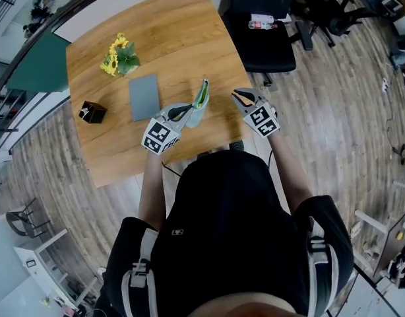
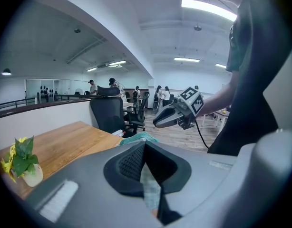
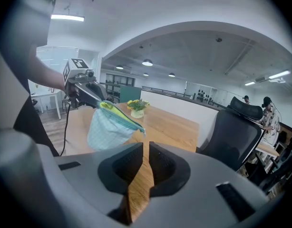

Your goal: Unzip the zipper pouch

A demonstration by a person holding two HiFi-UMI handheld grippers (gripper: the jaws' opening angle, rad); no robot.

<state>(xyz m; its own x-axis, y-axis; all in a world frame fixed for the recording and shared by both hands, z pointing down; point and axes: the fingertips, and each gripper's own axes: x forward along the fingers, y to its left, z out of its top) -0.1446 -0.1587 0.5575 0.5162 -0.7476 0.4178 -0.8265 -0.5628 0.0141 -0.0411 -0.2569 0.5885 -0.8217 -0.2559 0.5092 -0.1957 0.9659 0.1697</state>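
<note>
**Head view.** Wood table. Pouch sitting edge-up over the front part, zip side up. L gripper gripping its near end. Can't tell if the pouch is touching the wood. R gripper hovering just right of the pouch, apart from it, w/ nothing lying between them. Also on the table: grey pad lying flat left of the pouch, black box sitting nearer the left rim, flower pot standing behind the pad. Black chair standing past the far-right corner.

**L gripper view.** Jaws pressing together on the pouch's pale fabric, its teal top edge peeking just beyond the tips. R gripper hanging in the air ahead-right, marker cube up. Flower pot showing at the left edge, chair behind the table. People standing far back in the room, seen only here. Pad and box not showing here.

**R gripper view.** Jaws sitting nearly together w/ a thin slit between them. Nothing in the slit, only table wood showing through. Pouch hanging ahead-left from the L gripper, clear of the R jaws. Only this view is showing the zip line w/ its yellow-green band along the top and a small tab dangling at the end nearest the R gripper. Flower pot standing behind the pouch, chair at right.
</note>
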